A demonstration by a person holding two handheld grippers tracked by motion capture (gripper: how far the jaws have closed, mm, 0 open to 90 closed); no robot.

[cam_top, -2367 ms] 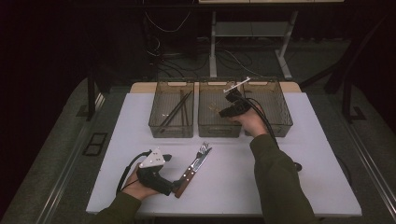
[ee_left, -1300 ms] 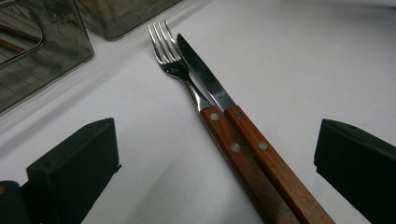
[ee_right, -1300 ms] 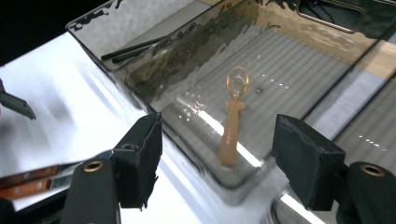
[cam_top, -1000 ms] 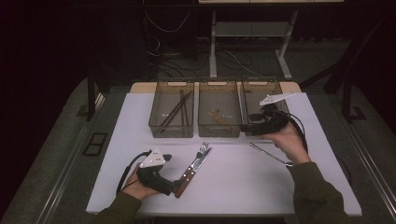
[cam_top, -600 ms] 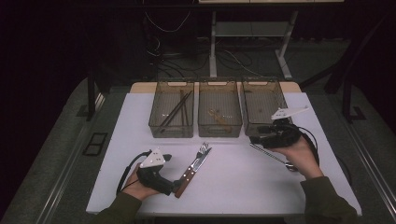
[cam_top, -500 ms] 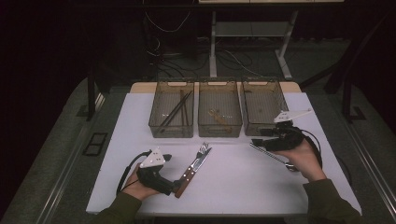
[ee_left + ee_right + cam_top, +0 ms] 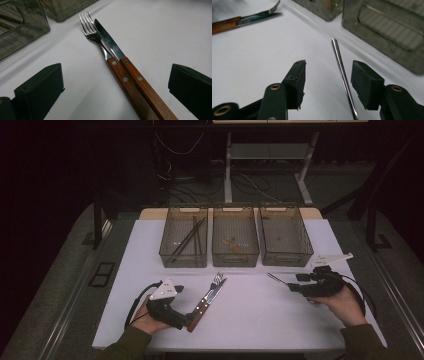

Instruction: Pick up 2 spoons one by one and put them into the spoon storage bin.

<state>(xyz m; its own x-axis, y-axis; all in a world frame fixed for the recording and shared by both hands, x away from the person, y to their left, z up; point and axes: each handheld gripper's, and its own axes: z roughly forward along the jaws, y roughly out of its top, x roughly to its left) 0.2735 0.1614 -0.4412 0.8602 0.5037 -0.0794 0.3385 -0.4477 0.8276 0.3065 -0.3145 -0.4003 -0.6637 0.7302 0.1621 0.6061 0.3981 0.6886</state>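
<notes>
My right gripper [image 7: 294,282] has dropped from the right basket [image 7: 285,236] to the table before it, jaws narrowing around a metal rod [image 7: 342,72], not gripping; my left gripper [image 7: 115,82] rests level, wide around knife [image 7: 117,53] and fork [image 7: 93,36].

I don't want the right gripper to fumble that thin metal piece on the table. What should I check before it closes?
1. Thin metal piece lies between the right gripper jaws: ok.
2. Centred between them: not ok, it sits nearer one pad.
3. Jaws have just been closing, pads not yet touching it: ok.
4. Right-hand bin clear of the jaws: ok.
5. Left gripper open and apart from fork and knife: ok.
6. What kind of utensil it is: cannot tell.
</notes>
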